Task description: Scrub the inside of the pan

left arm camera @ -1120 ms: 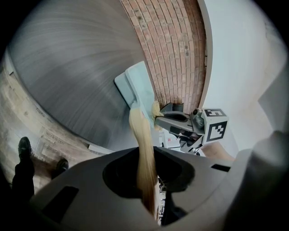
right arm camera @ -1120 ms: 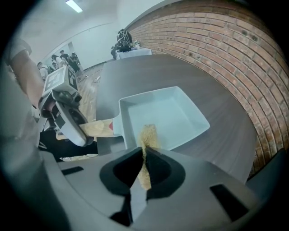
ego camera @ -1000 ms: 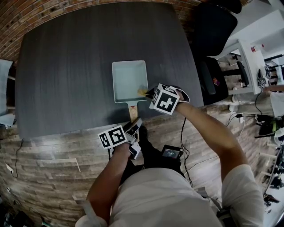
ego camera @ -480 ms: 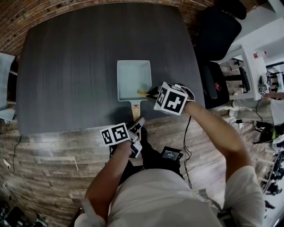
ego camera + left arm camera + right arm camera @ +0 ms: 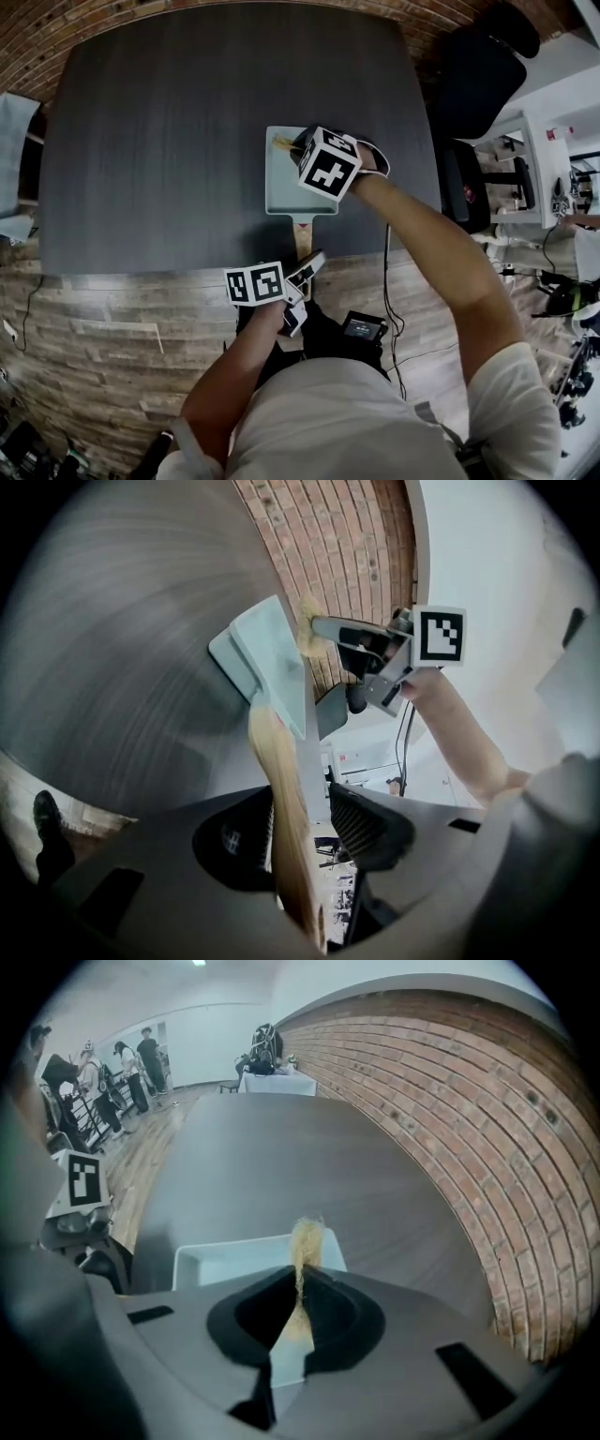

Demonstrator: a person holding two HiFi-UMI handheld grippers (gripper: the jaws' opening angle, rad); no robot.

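A pale rectangular pan point(image 5: 281, 187) lies on the dark table point(image 5: 159, 141), its wooden handle point(image 5: 302, 236) pointing toward me. My right gripper point(image 5: 296, 146) is shut on a yellow scrubber point(image 5: 282, 142), which sits at the pan's far left corner. In the right gripper view the scrubber point(image 5: 304, 1237) sticks out of the gripper point(image 5: 300, 1283) over the pan point(image 5: 230, 1258). My left gripper point(image 5: 312, 262) is at the handle's end. Its jaws are opening in the left gripper view point(image 5: 302, 810): the handle point(image 5: 277, 789) lies against one pad, with a gap to the other.
The table's near edge runs just past the handle, with wood floor point(image 5: 112, 337) below. A black office chair point(image 5: 473, 75) stands at the right and a brick wall point(image 5: 47, 37) lies behind the table. Several people point(image 5: 112, 1058) stand far off.
My right gripper has carried the scrubber from the pan's near right corner to its far left corner. My left gripper has stayed at the handle's end.
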